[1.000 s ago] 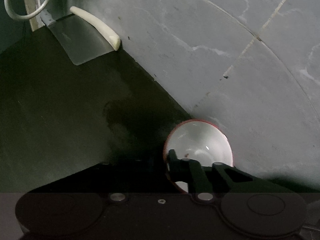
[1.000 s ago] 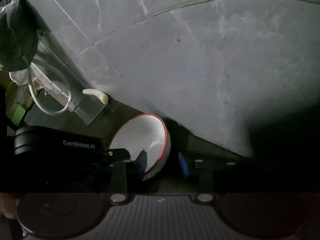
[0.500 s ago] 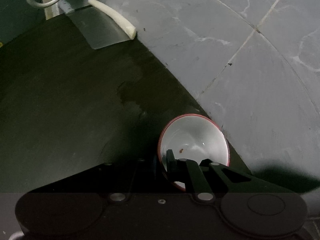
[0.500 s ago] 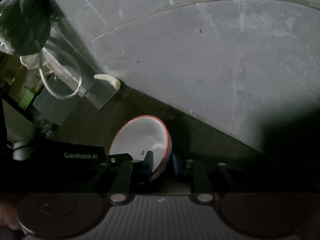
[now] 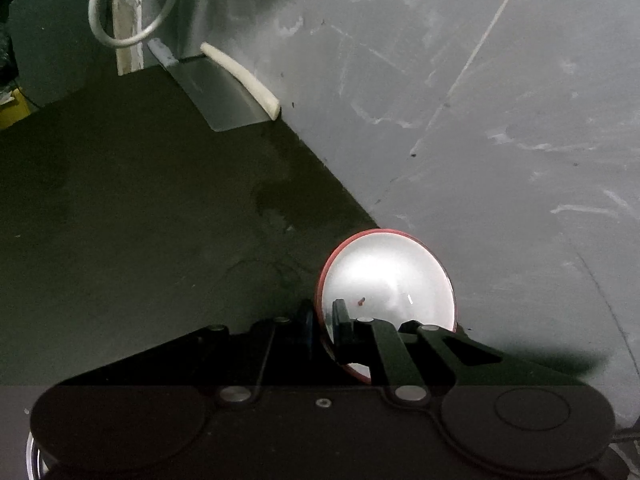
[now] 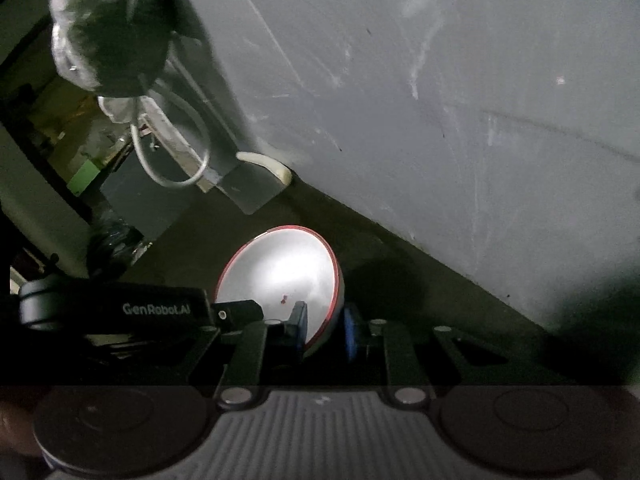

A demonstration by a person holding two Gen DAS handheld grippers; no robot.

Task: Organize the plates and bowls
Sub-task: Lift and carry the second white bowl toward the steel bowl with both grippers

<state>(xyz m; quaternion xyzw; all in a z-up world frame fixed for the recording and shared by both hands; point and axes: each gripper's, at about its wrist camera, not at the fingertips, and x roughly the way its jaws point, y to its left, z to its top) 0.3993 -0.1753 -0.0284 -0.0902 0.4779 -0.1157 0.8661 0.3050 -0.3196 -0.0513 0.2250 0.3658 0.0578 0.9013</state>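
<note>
Hidden and cut-off items, both wrist views

My left gripper (image 5: 322,322) covers the near rim of the white bowl (image 5: 386,276); my right gripper (image 6: 326,330) hides its lower edge too. A red speck (image 6: 283,300) inside is too small to identify. White cable loop (image 5: 132,20): top cut by the frame edge. Bagged dark object (image 6: 110,24): contents unclear. Shelf clutter (image 6: 80,140): blurred.

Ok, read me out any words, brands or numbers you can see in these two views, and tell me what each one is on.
"GenRobot.AI": pale lettering on the black body of the left tongs, seen in the right wrist view beside the red-rimmed bowl.
Left wrist view: no text visible.
Nothing else is readable; the clutter at upper left of the right wrist view is too dark and blurred.
</note>
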